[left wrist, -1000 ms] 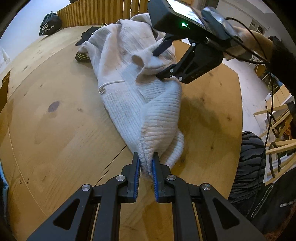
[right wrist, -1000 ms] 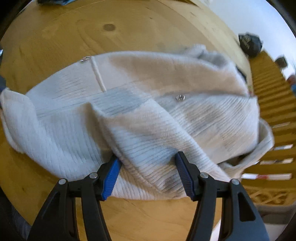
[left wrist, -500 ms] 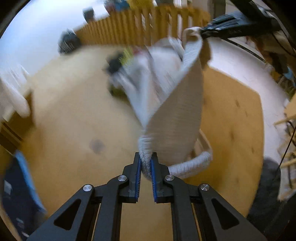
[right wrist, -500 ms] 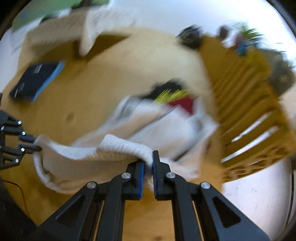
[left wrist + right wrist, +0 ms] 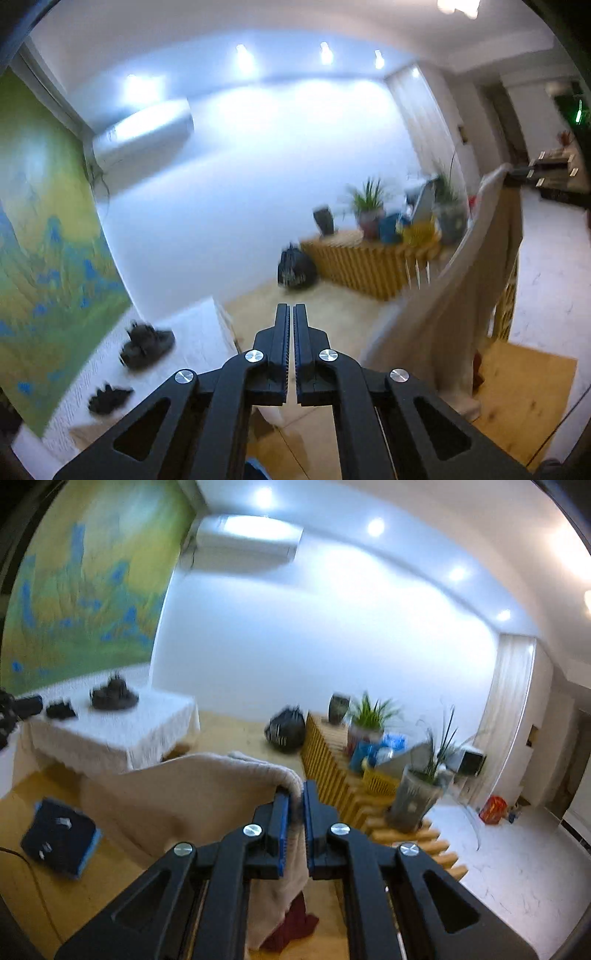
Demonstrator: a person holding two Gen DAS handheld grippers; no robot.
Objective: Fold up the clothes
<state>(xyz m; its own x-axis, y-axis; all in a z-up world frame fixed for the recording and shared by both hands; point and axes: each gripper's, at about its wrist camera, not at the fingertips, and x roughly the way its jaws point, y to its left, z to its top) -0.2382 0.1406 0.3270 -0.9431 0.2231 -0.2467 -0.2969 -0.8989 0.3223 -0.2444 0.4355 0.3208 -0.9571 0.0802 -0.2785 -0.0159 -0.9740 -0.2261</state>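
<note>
Your right claw (image 5: 295,801) is squeezed tight on the top edge of the cream knit sweater (image 5: 192,797). You can see the fuzzy cloth pinched between its blue pads (image 5: 282,830). Your left claw (image 5: 290,325) is pressed together too, with almost no gap. No cloth shows between its tips, but a bit of cream cloth peeks out just under it, so you cannot tell for sure if it has hold of the sweater (image 5: 461,295). The sweater is up in the air, stretched like a sheet between your two claws. It sags a little in the middle and hangs down toward the wooden table (image 5: 524,398). From the left camera you see it run up to the other claw (image 5: 517,176) far on the right. The picture is blurry, so the knit lines are hard to see. Under the sweater, a dark red piece of cloth (image 5: 291,926) lies on the table. A dark blue folded thing (image 5: 59,843) lies on the table on the left. Farther back, on a wooden slat shelf (image 5: 332,768), a yellow basket (image 5: 380,781) sits beside potted plants (image 5: 369,716). A black bag (image 5: 286,731) sits on the table's far edge beside the shelf. A small table with a white cloth (image 5: 110,734) holds a few dark things.
</note>
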